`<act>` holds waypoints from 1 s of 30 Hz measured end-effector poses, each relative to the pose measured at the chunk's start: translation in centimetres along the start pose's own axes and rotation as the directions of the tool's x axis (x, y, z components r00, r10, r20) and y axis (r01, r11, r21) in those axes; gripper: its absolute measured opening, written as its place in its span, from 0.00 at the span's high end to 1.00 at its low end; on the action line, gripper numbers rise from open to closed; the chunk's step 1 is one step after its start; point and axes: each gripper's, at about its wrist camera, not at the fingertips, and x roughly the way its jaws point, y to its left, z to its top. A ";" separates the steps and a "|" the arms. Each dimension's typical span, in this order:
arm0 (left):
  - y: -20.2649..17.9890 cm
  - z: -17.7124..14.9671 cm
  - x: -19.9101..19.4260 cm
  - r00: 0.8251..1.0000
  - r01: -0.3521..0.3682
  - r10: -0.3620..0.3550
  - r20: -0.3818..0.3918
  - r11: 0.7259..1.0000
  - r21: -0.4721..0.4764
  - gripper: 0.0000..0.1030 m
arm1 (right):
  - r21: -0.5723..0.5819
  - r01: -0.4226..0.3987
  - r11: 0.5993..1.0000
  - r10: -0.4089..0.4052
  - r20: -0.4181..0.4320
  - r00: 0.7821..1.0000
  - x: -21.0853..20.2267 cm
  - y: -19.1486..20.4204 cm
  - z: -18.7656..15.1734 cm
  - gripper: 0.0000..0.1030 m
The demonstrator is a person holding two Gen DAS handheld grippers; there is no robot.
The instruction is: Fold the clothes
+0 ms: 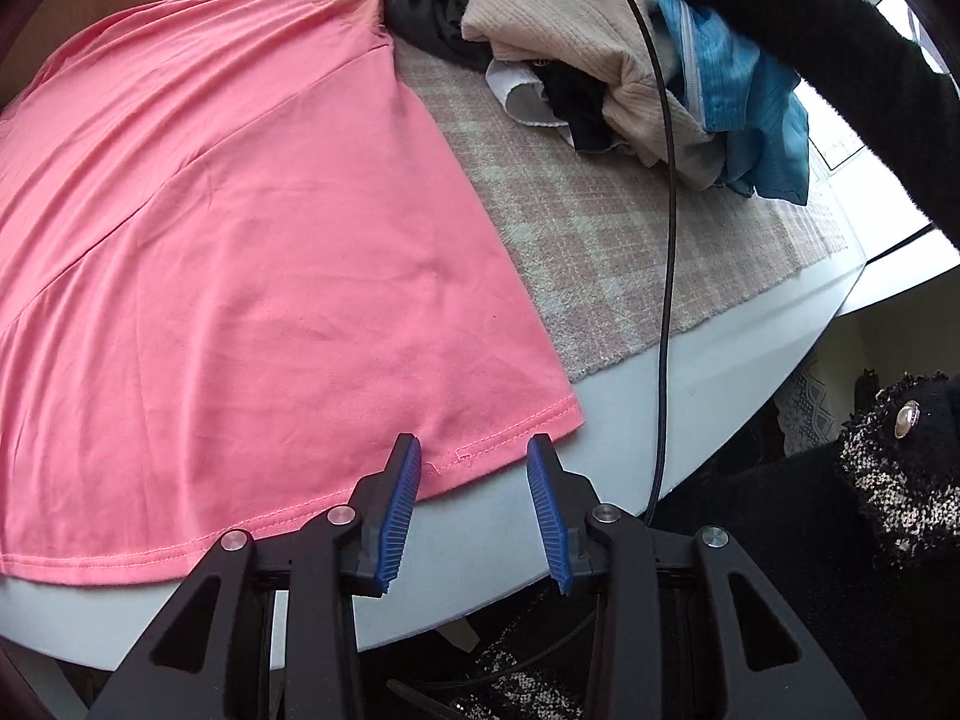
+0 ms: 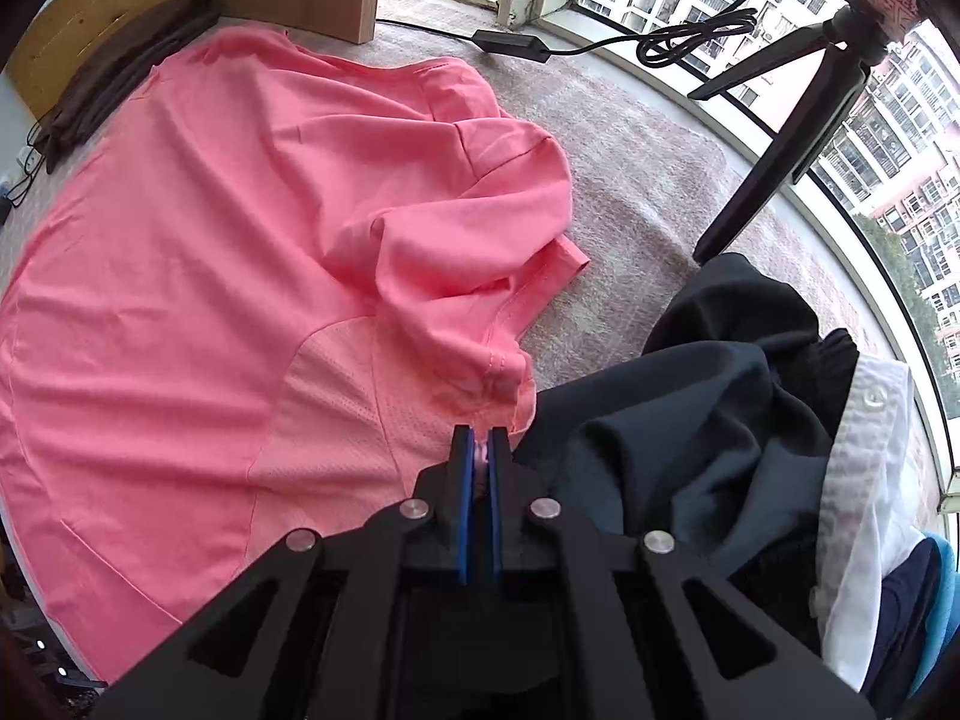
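Right wrist, pinched pink shirt (image 2: 252, 276) fold mostly hidden

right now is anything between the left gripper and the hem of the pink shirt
Nothing visible. The left gripper is open right at the pink shirt's hem, with only bare table around it; the black cable hangs off to its right.

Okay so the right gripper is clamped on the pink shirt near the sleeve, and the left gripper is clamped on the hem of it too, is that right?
Not quite. The left gripper is open: in the left wrist view its pads stand apart on either side of the pink shirt hem, not pressing on it. The right gripper is indeed clamped on pink fabric near the sleeve, as the right wrist view shows.
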 end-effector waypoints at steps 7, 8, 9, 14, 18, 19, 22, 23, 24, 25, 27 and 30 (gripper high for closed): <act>-0.6 -0.4 -0.4 0.998 -0.039 0.039 0.040 0.999 0.012 0.70 | -0.007 0.015 1.000 -0.015 -0.008 1.000 -0.1 0.5 -0.1 0.96; -0.5 -0.6 -0.6 0.997 -0.055 0.055 0.060 0.998 0.004 0.70 | -0.007 0.017 1.000 -0.017 -0.009 1.000 -0.1 0.5 -0.1 0.96; -0.1 -0.9 -0.9 0.996 -0.064 0.065 0.066 0.998 -0.005 0.70 | -0.005 0.018 1.000 -0.018 -0.011 1.000 -0.1 0.5 -0.1 0.96; 0.5 -1.3 -0.3 0.997 -0.048 0.049 0.064 0.999 -0.008 0.70 | -0.006 0.021 1.000 -0.021 -0.019 1.000 0.0 0.6 0.1 0.96; 0.1 -1.3 -0.1 0.995 -0.071 0.068 0.075 0.997 0.025 0.84 | -0.009 0.024 1.000 -0.024 -0.023 0.999 -0.1 0.8 0.1 0.96; 0.1 -1.3 0.0 0.994 -0.076 0.074 0.077 0.997 0.029 0.91 | -0.009 0.025 1.000 -0.025 -0.024 0.999 -0.1 0.9 0.1 0.96; 0.5 -1.2 0.0 0.996 -0.049 0.048 0.075 0.999 0.009 0.99 | -0.011 0.027 1.000 -0.027 -0.026 0.999 -0.2 1.0 0.1 0.96; 0.6 -1.1 0.2 0.996 -0.046 0.046 0.073 0.999 0.002 0.99 | -0.011 0.027 1.000 -0.028 -0.027 0.999 -0.2 1.0 0.1 0.96; 0.7 -1.1 -0.1 0.996 -0.033 0.033 0.079 0.999 -0.007 0.99 | -0.012 0.028 1.000 -0.028 -0.028 0.999 -0.2 1.1 0.1 0.96; 0.8 -1.0 -0.4 0.996 -0.020 0.021 0.084 1.000 -0.015 0.99 | -0.012 0.028 1.000 -0.028 -0.028 0.999 -0.2 1.1 0.1 0.96; 1.0 -0.9 -1.2 0.995 0.020 -0.016 0.100 0.999 -0.037 0.99 | -0.008 0.025 1.000 -0.025 -0.023 0.999 -0.4 1.0 0.2 0.96; 0.9 -0.7 -3.0 0.989 0.065 -0.058 0.138 0.997 -0.047 0.99 | 0.011 0.010 1.000 -0.010 -0.009 1.000 -0.8 0.7 0.3 0.96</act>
